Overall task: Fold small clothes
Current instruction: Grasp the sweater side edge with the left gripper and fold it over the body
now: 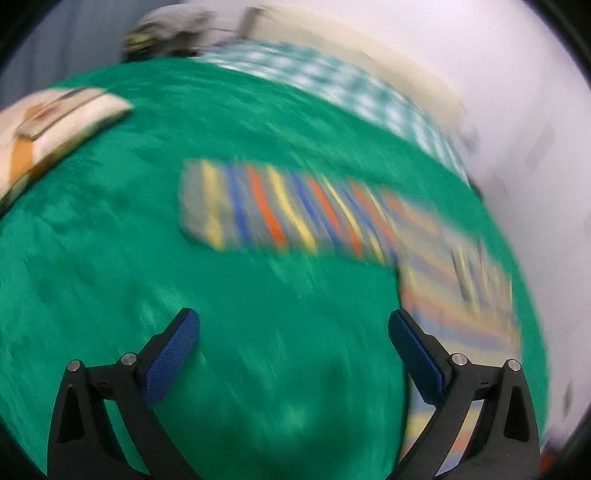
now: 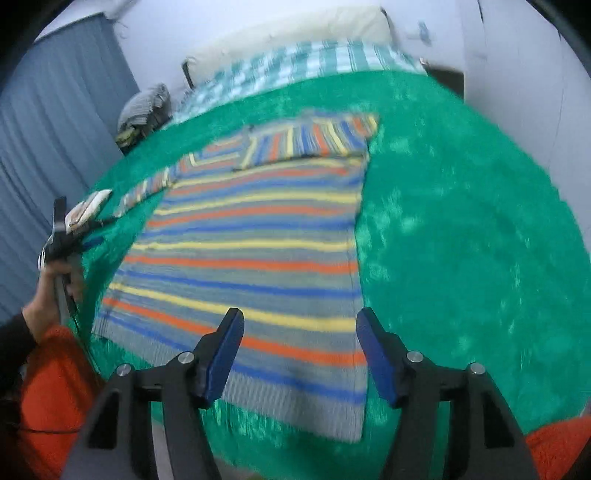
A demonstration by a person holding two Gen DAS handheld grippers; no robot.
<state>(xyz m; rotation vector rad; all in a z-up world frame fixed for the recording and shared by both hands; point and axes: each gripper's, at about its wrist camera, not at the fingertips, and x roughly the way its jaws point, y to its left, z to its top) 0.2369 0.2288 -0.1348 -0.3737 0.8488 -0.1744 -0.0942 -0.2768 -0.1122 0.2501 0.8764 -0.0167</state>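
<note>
A small knitted sweater (image 2: 251,240) with grey, blue, orange and yellow stripes lies flat on the green blanket (image 2: 461,221). One sleeve (image 2: 310,138) is folded across its chest. The other sleeve (image 2: 147,188) stretches out to the left. My right gripper (image 2: 300,317) hovers open over the sweater's near right part, nothing pressed between its blue pads. In the blurred left wrist view, my left gripper (image 1: 293,321) is open above bare blanket. The outstretched sleeve (image 1: 277,210) lies ahead of it and the sweater's body (image 1: 454,295) is to its right.
A folded cream cloth (image 1: 55,122) lies at the blanket's left edge. A green-white checked sheet (image 2: 314,62) and a cream pillow (image 2: 295,29) lie beyond the blanket. A grey clothes heap (image 2: 147,107) sits by a grey curtain (image 2: 55,129). A hand (image 2: 48,295) in an orange sleeve is at left.
</note>
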